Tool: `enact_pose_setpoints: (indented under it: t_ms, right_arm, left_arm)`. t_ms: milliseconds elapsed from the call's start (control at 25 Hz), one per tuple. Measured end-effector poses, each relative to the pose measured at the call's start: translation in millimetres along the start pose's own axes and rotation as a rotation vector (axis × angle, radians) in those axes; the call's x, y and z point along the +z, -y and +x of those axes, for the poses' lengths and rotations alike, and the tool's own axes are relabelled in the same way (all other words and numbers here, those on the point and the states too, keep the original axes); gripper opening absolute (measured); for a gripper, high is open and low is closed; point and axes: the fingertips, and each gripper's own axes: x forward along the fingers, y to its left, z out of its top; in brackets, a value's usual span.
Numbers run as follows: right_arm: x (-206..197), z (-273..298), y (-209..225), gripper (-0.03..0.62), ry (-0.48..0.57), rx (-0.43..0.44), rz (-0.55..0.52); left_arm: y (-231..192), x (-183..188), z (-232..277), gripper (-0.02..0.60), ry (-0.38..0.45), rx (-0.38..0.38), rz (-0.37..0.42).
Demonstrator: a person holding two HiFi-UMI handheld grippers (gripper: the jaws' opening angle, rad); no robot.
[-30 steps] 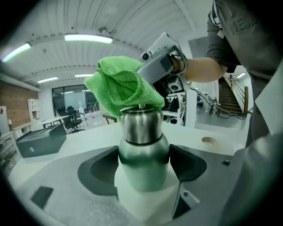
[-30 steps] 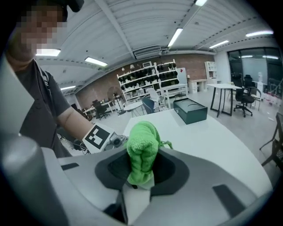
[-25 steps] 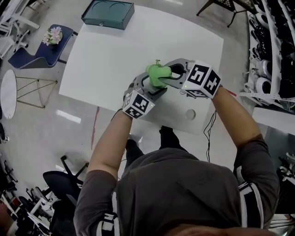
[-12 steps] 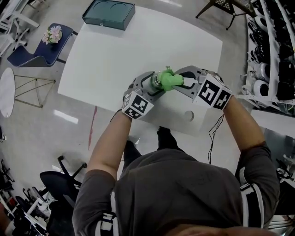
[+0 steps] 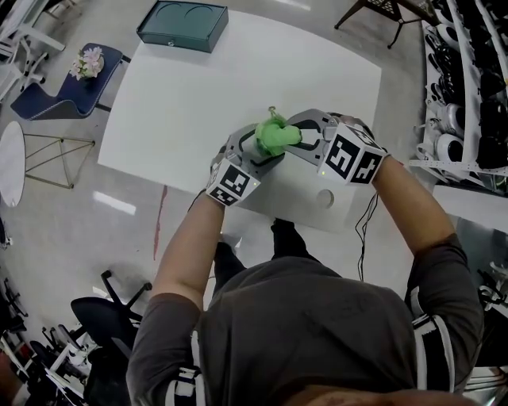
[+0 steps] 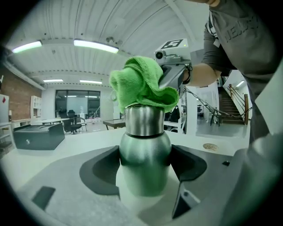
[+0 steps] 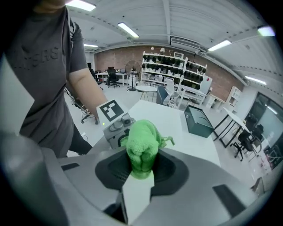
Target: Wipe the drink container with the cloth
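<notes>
White desk point(image 5: 198, 103) fills the upper middle of the head view, on a glossy floor. A teal box point(image 5: 182, 24) sits at the desk's far edge, upper left of the frame. A blue chair point(image 5: 55, 87) with flowers point(image 5: 87, 62) on it stands off the desk at the left edge, and shelving point(image 5: 468, 79) runs down the right edge. There is a round cable port point(image 5: 327, 198) in the desk near the front edge, just below the right gripper's marker cube.

Both grippers meet at frame centre over the near-right part of the desk.

Left gripper point(image 5: 255, 157): clamped on the steel bottle point(image 6: 143, 154), one jaw on each side of the body just under the shoulder. In the left gripper view the bottle is upright and dead centre. Its base is hidden behind the gripper, so I can't tell whether it rests on the desk or is lifted.

Right gripper point(image 5: 300, 135): comes in from the right and pinches the green cloth point(image 7: 142, 148), which is bunched into a wad between the jaws.

The cloth sits on top of the bottle, draped over the neck and hiding the mouth. The bare metal collar and body below it are exposed. From the head view the cloth covers nearly all of the bottle.

The person's forearms run from the lower frame up to each gripper, with a grey shirt at the bottom of the frame.
</notes>
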Motion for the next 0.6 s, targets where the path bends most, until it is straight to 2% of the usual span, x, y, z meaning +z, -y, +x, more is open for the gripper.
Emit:
enact_pose_setpoints:
  t_ms: [240, 320, 440, 520, 600]
  right_arm:
    - [-32.3, -8.4, -5.0, 0.092, -0.09, 0.002, 0.012]
    - [-20.7, -13.9, -0.3, 0.092, -0.061, -0.013, 0.002]
    - [18.4, -12.8, 7.0, 0.094, 0.033, -0.022, -0.015]
    - [32.1, -0.2, 4.2, 0.094, 0.035, -0.011, -0.071]
    - [29.6, 14.0, -5.8, 0.094, 0.001, 0.008, -0.13]
  left_arm:
    - [-3.4, 1.7, -1.6, 0.337, 0.017, -0.006, -0.017]
    - [-4.2, 3.1, -1.4, 0.337, 0.023, -0.008, -0.031]
    - [-5.7, 4.5, -2.6, 0.337, 0.022, -0.008, -0.029]
    - [-4.7, 3.7, -2.5, 0.337, 0.017, -0.004, -0.023]
    - [-1.4, 1.6, -0.8, 0.337, 0.011, 0.0, -0.017]
